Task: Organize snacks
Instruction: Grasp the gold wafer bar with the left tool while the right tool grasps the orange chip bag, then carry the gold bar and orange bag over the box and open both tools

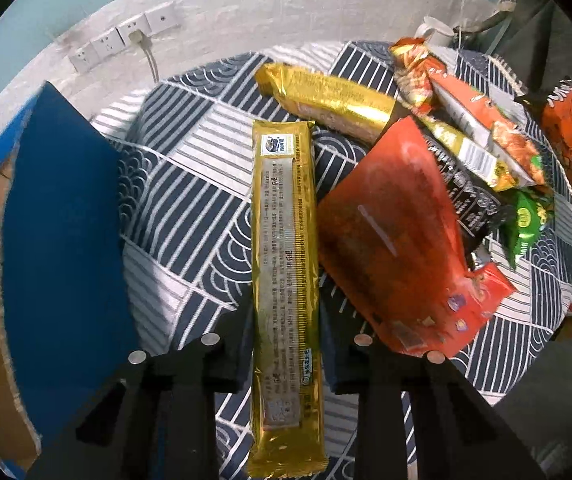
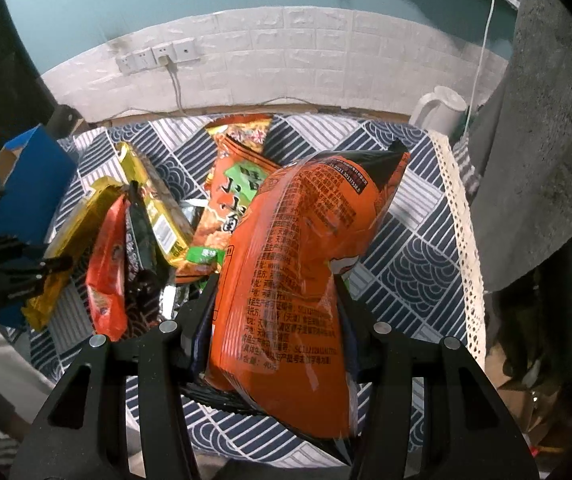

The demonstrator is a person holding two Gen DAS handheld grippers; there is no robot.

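**Inspector:** Gold foil first. The left gripper pinches a long gold biscuit pack, its fingers pressed on both long edges near the lower third. The pack's long axis runs straight ahead, in line with the fingers.

**Assistant:** And the destination?

**Inspector:** Judged to be the blue cardboard box, just to the left of the pack, so this arm is the nearer one. The coming move is a swing leftward.

**Assistant:** The right side?

**Inspector:** The right gripper is clamped on an orange snack bag, held above the patterned tablecloth.

**Assistant:** Differences between views?

**Inspector:** The right view shows the white kettle whole and the box far left; only the left view shows the box's open flap.
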